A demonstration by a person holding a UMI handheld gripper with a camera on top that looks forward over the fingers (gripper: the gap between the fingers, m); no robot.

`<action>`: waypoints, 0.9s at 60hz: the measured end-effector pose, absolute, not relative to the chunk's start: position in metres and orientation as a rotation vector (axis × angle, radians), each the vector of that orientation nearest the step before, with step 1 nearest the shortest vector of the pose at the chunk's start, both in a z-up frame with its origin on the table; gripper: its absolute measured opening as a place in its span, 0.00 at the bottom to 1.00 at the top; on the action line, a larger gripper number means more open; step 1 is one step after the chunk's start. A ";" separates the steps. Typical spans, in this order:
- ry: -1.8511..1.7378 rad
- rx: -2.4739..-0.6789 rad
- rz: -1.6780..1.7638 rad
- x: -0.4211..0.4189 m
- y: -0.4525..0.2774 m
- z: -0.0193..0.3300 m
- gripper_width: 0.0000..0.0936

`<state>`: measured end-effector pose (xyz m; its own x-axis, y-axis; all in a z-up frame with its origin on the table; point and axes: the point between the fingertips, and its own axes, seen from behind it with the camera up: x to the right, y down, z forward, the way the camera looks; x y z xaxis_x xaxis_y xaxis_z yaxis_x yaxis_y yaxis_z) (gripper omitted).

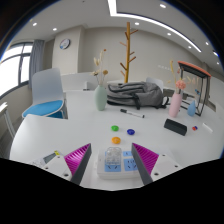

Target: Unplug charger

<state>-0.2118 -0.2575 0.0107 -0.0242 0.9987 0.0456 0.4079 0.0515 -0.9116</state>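
Observation:
A white power strip (120, 172) lies on the white table (60, 132) between my two fingers. It has blue socket faces, and a whitish, clear charger plug (111, 155) sits in its far left socket. My gripper (111, 148) is open, with its magenta pads (77, 158) on either side of the strip and a gap at each side. The fingertips are level with the strip's far end and touch nothing.
Just beyond the strip lie an orange cap (116, 141), a blue one (113, 128) and a yellow-green one (130, 131). Farther off are a mint vase (99, 98), a grey bag (135, 93), a pink bottle (177, 103), a black case (176, 127) and a blue chair (47, 95).

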 end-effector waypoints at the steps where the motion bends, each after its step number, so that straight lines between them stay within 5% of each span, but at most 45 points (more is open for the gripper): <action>1: -1.544 -1.465 0.954 -0.214 -0.258 0.010 0.91; 11: -1.568 -1.471 0.969 -0.228 -0.259 0.001 0.87; 13: -1.582 -1.474 1.005 -0.231 -0.265 0.000 0.64; 15: -1.577 -1.472 1.006 -0.237 -0.256 0.006 0.17; 19: -1.588 -1.516 1.031 -0.239 -0.257 0.004 0.06; 24: -1.553 -1.547 1.078 -0.233 -0.255 0.019 0.05; 30: -1.375 -1.380 1.124 -0.241 -0.224 0.127 0.05; 38: -1.387 -1.445 1.127 -0.247 -0.176 0.169 0.05; 46: -1.385 -1.497 1.000 -0.239 -0.091 0.156 0.05; 54: -1.410 -1.573 0.882 -0.228 -0.021 0.106 0.05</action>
